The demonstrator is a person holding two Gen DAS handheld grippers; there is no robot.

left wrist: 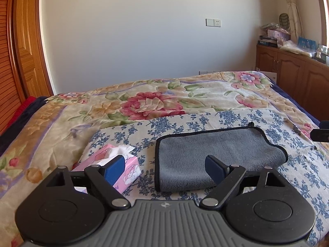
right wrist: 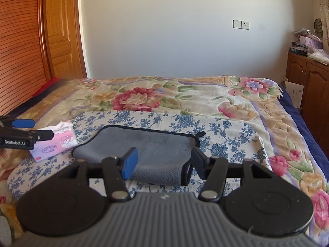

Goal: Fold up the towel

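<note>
On the bed (left wrist: 61, 111), over a blue-flowered cloth (left wrist: 185, 123), lies the gray towel (left wrist: 216, 154). It looks folded at least once already, with a soft rounded fold at about 3 o'clock in the left view and black trim along the far and left edges. A pink tissue box (left wrist: 123, 168) sits just beside the towel at about 9 o'clock.

Both tools hang over the near edge of the towel and hold nothing. The left hand-held gripper (left wrist: 165, 167) is spread wide, one finger in front of the tissue box and one over the towel. The right hand-held gripper (right wrist: 164, 160) is spread too, with the near right corner and its little black loop (right wrist: 189, 169) close by its right finger.

To do the next fold well, I think each one should pinch a near corner, taking all the layers together. Then lift both at the same height and carry them to the far edge at 12 o'clock. Keep the left one away from the tissue box. Line up the black trim before letting go.
</note>
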